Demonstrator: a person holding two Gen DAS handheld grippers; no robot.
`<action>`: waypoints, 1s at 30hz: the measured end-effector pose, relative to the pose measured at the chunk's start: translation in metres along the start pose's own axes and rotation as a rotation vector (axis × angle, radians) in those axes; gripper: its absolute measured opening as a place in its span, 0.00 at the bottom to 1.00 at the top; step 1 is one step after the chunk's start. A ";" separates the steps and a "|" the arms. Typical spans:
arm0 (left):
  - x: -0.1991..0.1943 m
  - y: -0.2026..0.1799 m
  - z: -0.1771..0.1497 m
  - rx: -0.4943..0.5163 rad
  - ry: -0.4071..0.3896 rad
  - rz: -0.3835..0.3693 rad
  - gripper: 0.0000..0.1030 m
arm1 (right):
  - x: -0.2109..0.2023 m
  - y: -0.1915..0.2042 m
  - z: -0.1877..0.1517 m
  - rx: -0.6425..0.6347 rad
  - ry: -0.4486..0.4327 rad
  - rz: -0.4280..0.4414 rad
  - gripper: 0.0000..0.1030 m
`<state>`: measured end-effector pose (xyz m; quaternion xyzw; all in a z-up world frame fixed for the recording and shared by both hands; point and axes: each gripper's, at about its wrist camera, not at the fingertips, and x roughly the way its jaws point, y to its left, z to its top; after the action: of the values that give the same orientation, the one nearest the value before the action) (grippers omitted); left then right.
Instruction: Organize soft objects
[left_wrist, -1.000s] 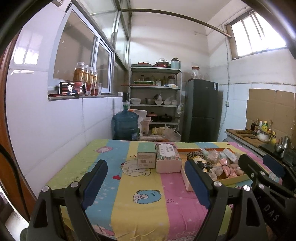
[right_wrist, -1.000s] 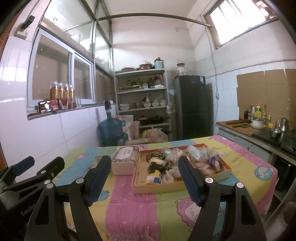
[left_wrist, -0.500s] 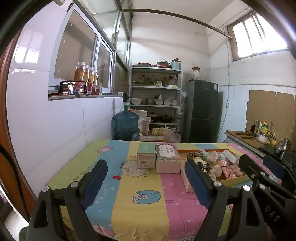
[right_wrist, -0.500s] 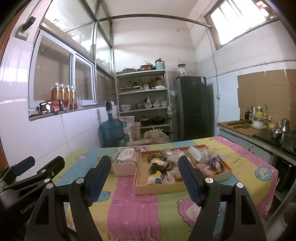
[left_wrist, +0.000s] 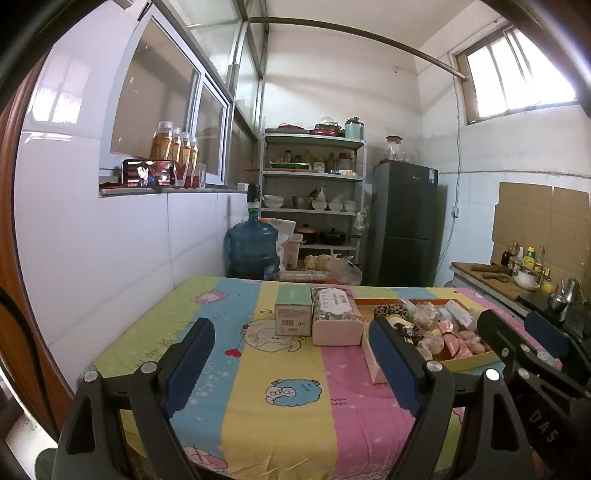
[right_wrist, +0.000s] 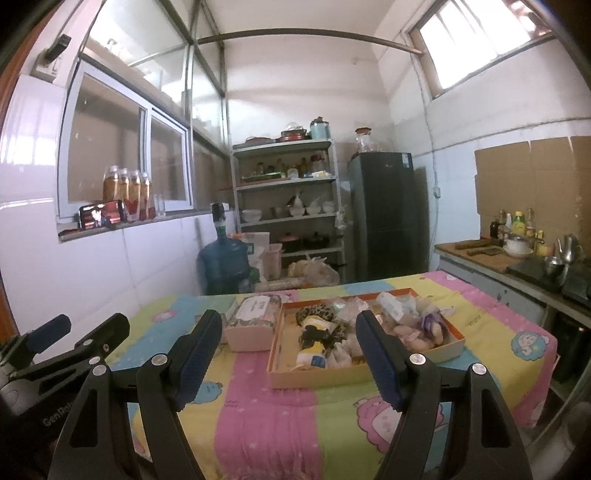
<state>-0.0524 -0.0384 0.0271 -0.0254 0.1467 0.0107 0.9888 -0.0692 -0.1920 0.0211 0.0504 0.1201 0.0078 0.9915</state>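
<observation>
Right wrist view: both grippers (right_wrist: 288, 354) (left_wrist: 291, 365) hover nearly level over the table (right_wrist: 266, 413), jaws released, empty

- The left black two-finger gripper with dark blue ribbed pads (left_wrist: 291, 363) hangs with its jaws spread wide, nothing between them, pointing slightly downward.
- Its left finger (left_wrist: 186, 365) and right finger (left_wrist: 393, 363) rise from black hinged arms studded with silver bolts.
- The right black two-finger gripper with matching dark blue pads (right_wrist: 288, 356) stands equally wide apart, empty, at a similar shallow downward tilt.
- From the left wrist view, the right gripper's black frame (left_wrist: 532, 363) shows at the right edge, close alongside.
- From the right wrist view, the left gripper's frame (right_wrist: 62, 350) appears at the left edge, side by side with it.
</observation>
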 end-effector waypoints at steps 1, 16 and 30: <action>0.000 0.000 0.000 0.002 0.002 -0.001 0.83 | -0.001 -0.001 0.000 0.002 0.000 0.000 0.74; 0.001 -0.008 -0.004 0.008 0.010 0.000 0.83 | -0.002 -0.003 -0.003 -0.004 -0.010 -0.016 0.74; 0.002 -0.012 -0.008 0.013 0.016 -0.003 0.83 | -0.002 -0.007 -0.004 -0.005 -0.014 -0.021 0.74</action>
<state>-0.0520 -0.0505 0.0197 -0.0194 0.1546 0.0079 0.9878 -0.0719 -0.1983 0.0175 0.0466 0.1136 -0.0026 0.9924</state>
